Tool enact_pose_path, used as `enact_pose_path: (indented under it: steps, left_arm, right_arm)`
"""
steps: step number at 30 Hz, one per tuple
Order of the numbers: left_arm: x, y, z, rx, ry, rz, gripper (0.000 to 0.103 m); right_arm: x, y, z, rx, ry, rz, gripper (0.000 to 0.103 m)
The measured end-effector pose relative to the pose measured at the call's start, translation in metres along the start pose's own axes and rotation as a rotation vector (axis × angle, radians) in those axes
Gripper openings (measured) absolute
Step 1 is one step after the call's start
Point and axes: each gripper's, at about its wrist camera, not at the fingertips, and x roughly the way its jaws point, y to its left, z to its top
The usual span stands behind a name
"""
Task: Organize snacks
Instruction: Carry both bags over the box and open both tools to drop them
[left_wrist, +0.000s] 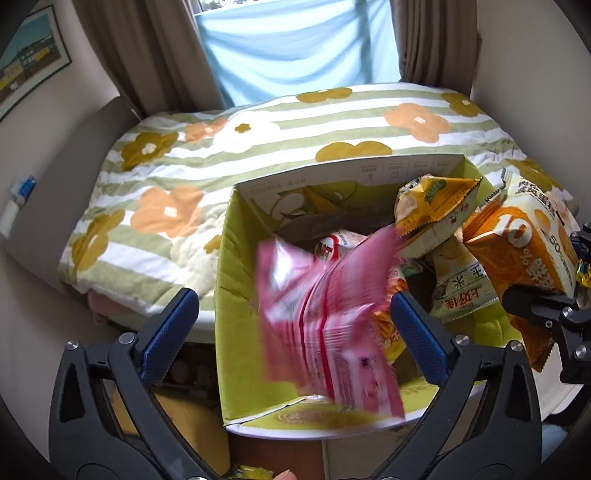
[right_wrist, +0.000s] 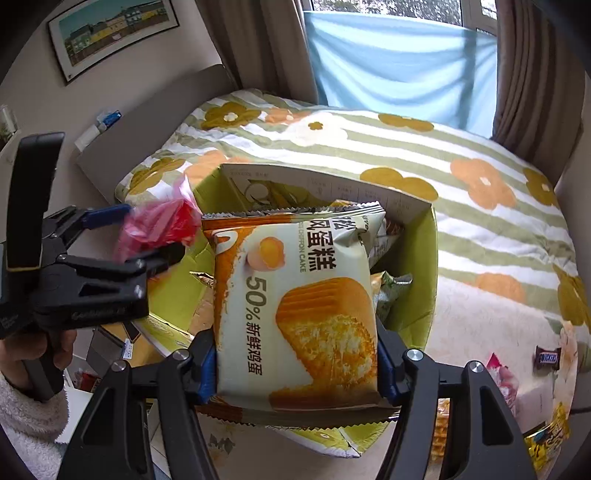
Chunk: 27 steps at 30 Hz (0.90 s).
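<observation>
A green cardboard box (left_wrist: 236, 295) stands on the bed and holds several snack packs. My left gripper (left_wrist: 295, 321) is open over the box. A pink snack packet (left_wrist: 325, 325), blurred by motion, hangs loose between its fingers above the box; it also shows in the right wrist view (right_wrist: 159, 225). My right gripper (right_wrist: 295, 365) is shut on an orange and white chiffon cake pack (right_wrist: 295, 306) and holds it over the box (right_wrist: 417, 295). The cake pack also shows at the right in the left wrist view (left_wrist: 524, 254).
A striped flower quilt (left_wrist: 258, 140) covers the bed behind the box. A Snickers bar (right_wrist: 548, 357), a pink packet (right_wrist: 502, 376) and a yellow packet (right_wrist: 546, 439) lie on the quilt at the right. Curtains and a window stand behind.
</observation>
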Motion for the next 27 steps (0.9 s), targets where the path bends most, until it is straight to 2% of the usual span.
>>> enact_pose_path:
  steps: [7,12,14,15,16,18,27]
  left_arm:
    - [0.005,0.012,-0.017,-0.079,0.052,-0.027,0.103]
    - [0.006,0.015,-0.023,-0.09,0.061,-0.027,0.103]
    - [0.005,0.014,-0.024,-0.095,0.064,-0.023,0.103]
    - [0.004,0.014,-0.025,-0.099,0.063,-0.026,0.103]
    - [0.003,0.014,-0.025,-0.103,0.063,-0.029,0.103]
    - [0.002,0.013,-0.027,-0.107,0.065,-0.03,0.103]
    - [-0.005,0.007,-0.032,-0.096,0.065,-0.038,0.103]
  right_arm:
    - [0.012,0.001,-0.006,-0.005,0.045,0.001,0.062]
    - [0.023,0.005,-0.007,0.0,0.063,0.008,0.063]
    - [0.025,0.006,-0.007,-0.001,0.052,0.016,0.074]
    - [0.023,0.007,-0.008,-0.013,0.029,0.012,0.092]
    - [0.021,0.009,-0.009,-0.028,0.004,0.012,0.101]
    - [0.017,0.012,-0.01,-0.053,-0.025,0.009,0.102]
    - [0.013,0.008,-0.019,-0.046,0.001,-0.009,0.102]
